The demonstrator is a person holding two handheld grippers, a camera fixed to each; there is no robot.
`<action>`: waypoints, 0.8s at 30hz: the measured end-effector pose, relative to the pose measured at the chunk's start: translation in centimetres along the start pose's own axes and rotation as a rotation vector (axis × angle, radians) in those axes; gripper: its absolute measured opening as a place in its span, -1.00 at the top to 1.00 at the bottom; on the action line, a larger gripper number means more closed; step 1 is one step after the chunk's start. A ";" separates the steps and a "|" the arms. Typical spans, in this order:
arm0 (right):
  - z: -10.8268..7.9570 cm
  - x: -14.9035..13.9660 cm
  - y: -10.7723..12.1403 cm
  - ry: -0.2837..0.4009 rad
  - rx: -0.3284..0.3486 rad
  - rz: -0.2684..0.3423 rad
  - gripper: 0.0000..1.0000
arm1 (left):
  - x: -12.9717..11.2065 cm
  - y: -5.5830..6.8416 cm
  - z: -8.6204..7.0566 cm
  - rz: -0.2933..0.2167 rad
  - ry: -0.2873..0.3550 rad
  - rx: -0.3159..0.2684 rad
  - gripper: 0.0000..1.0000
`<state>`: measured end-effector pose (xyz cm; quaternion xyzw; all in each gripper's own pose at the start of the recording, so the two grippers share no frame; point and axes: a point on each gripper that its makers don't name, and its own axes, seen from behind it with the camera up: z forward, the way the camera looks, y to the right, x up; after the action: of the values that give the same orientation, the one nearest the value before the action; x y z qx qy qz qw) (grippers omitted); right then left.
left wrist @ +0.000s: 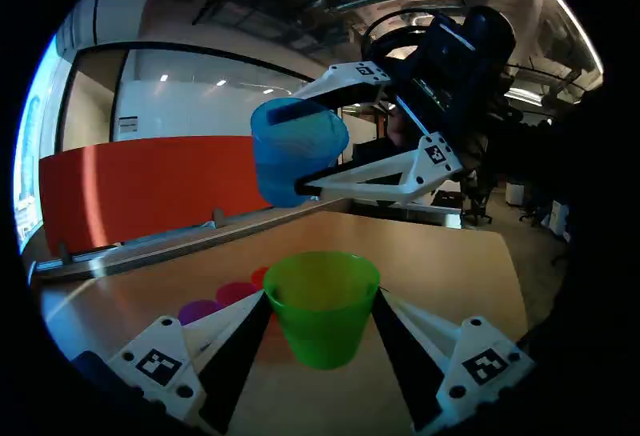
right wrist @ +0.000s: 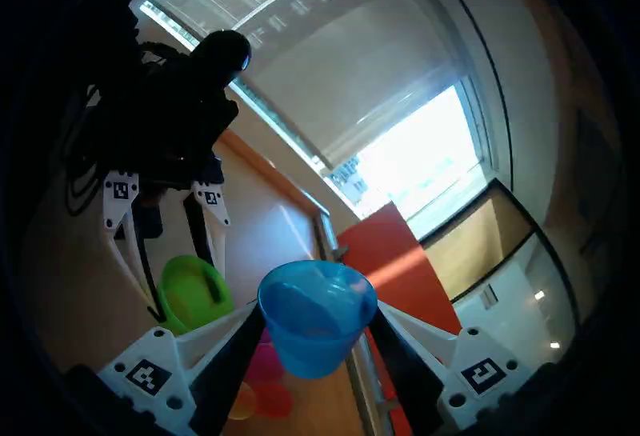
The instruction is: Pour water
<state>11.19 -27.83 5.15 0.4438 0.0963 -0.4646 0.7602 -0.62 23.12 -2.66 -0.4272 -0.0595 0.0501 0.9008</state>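
Green cup (left wrist: 322, 332): translucent plastic, tapered, upright, mouth up, clamped between both fingers of the left gripper (left wrist: 322, 298), one finger on each side wall just under the rim. Its base looks slightly clear of the wooden table (left wrist: 448, 268), not certain. The inside is barely visible from the left gripper view, so I can't tell if there's water in it. Blue cup (right wrist: 316, 340): same shape, translucent, pinched between both fingers of the right gripper (right wrist: 318, 312). The right gripper view looks down into its mouth: a darker blue crescent on the left inner wall and a lighter bottom, and I can't tell whether that is water or shadow. In the left gripper view the blue cup is in the air, above and beyond the green one, with a clear gap between them. It looks tipped, rim leaning toward the camera, but the exact angle is unclear. In the right gripper view the green cup sits lower left of the blue one, held by the far gripper, mouth open toward the blue cup. Behind the green cup on the table lie small round coloured plastic pieces (left wrist: 216, 304) in purple, pink and red; I can't tell what they are. An orange partition (left wrist: 144, 188) stands along the table's far edge.
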 end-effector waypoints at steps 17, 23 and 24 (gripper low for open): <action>0.2 0.1 0.0 -0.011 0.001 -0.063 -0.80 | 0.0 0.2 -0.1 0.014 0.002 0.000 -0.70; 0.2 0.2 0.0 -0.013 0.002 -0.080 -0.80 | 0.3 0.0 -0.1 0.014 0.008 0.006 -0.70; 0.2 0.2 0.0 -0.014 0.001 -0.083 -0.80 | 0.3 0.0 -0.1 0.014 0.009 0.007 -0.70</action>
<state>11.25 -28.15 5.18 0.4366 0.1090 -0.4990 0.7406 -0.30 23.06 -2.74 -0.4248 -0.0522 0.0545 0.9021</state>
